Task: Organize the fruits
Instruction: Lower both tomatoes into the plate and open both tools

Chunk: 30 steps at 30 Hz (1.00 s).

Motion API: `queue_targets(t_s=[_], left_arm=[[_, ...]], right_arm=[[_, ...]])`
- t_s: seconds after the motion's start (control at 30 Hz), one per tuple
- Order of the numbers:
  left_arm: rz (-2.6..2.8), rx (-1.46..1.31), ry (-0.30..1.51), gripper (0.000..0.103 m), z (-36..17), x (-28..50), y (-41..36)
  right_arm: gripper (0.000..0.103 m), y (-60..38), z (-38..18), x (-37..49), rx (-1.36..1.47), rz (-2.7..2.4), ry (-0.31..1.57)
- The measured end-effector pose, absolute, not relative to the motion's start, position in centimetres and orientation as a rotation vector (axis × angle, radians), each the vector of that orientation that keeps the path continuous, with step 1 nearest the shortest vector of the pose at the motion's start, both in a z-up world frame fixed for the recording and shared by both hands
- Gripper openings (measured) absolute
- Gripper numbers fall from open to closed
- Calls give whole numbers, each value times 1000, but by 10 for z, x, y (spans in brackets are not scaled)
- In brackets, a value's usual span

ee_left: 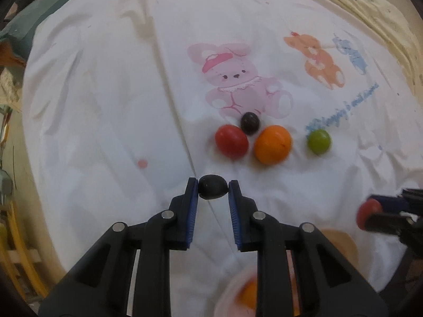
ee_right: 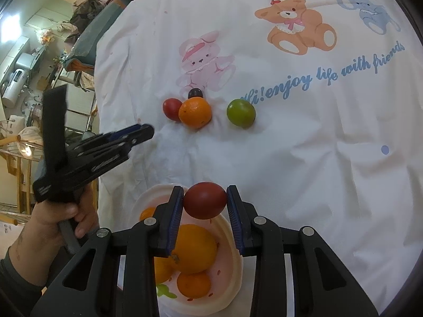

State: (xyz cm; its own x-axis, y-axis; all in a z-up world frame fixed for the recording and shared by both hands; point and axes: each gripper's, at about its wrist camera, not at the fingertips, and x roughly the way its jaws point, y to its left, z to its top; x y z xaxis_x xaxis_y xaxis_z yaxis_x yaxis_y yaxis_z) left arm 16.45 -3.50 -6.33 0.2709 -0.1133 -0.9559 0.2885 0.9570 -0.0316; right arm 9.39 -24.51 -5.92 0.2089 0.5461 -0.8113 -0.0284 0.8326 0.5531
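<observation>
My left hand-held gripper (ee_left: 213,190) pinches a small dark fruit (ee_left: 213,190); my right hand-held gripper (ee_right: 205,200) pinches a red fruit (ee_right: 205,200) above the pink bowl (ee_right: 235,272). I should lower it gently, then let go.

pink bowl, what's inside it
Three oranges show in the pink bowl, the largest in the middle. The right tongs and their red fruit cover the rest.

Both handheld grippers are matte black plastic: the left gripper (ee_left: 213,189) and right gripper (ee_right: 205,200) each have two angled fingers lined with ribbed blue pads (ee_right: 234,219) and round silver screws (ee_left: 168,214) at the joints. The left hand (ee_right: 60,218) shows a dark grey sleeve (ee_right: 15,280).
</observation>
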Motion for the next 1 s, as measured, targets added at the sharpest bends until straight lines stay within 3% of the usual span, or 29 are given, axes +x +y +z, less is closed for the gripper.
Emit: queue_targets(t_s=[0.3, 0.67, 1.0], left_arm=[[-260, 112, 1200, 20, -18, 103, -19], [-236, -66, 1382, 20, -53, 45, -6], [-208, -141, 1444, 20, -73, 39, -5]], right_arm=[[35, -247, -43, 81, 434, 435, 1277], [35, -240, -52, 31, 393, 453, 1336], [35, -216, -70, 9, 275, 460, 1415]])
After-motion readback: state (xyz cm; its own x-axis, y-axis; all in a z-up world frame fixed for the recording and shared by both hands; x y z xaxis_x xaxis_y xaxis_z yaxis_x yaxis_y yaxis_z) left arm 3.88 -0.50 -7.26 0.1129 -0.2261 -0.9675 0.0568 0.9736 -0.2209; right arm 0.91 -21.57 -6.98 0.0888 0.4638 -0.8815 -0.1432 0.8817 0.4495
